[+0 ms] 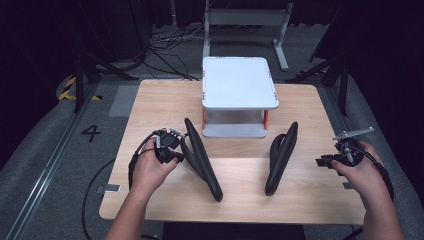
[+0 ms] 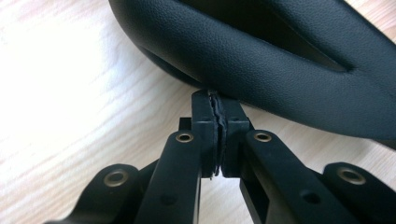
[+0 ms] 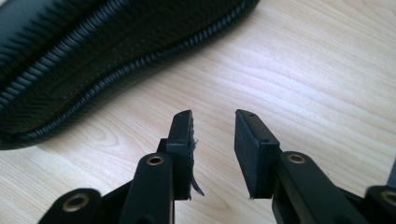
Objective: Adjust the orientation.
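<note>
The left shoe (image 1: 202, 157), a black slip-on, is lying on its side on the wooden table (image 1: 305, 107), running from near the foot of the white stand (image 1: 239, 82) down toward the person's edge, just beside the left gripper (image 1: 179, 156). In the left gripper view its smooth black upper and dark opening (image 2: 280, 56) are sitting just beyond the jaw tips, and the left gripper (image 2: 217, 109) is showing its two pads pressed flat against each other with nothing between them, close to the shoe but not gripping it. The right shoe (image 1: 281, 157) is lying on its side as well, well apart from the first, with its ribbed sole (image 3: 93, 60) facing the right gripper's camera. The right gripper (image 1: 325, 161) is hovering near that shoe, off to its right, and the right gripper (image 3: 214, 126) is holding its jaws partly apart over bare wood, grasping nothing. The stand is sitting at the far middle of the table as a two-level shelf, with its white top and the lower shelf (image 1: 235, 131) both carrying nothing.
</note>
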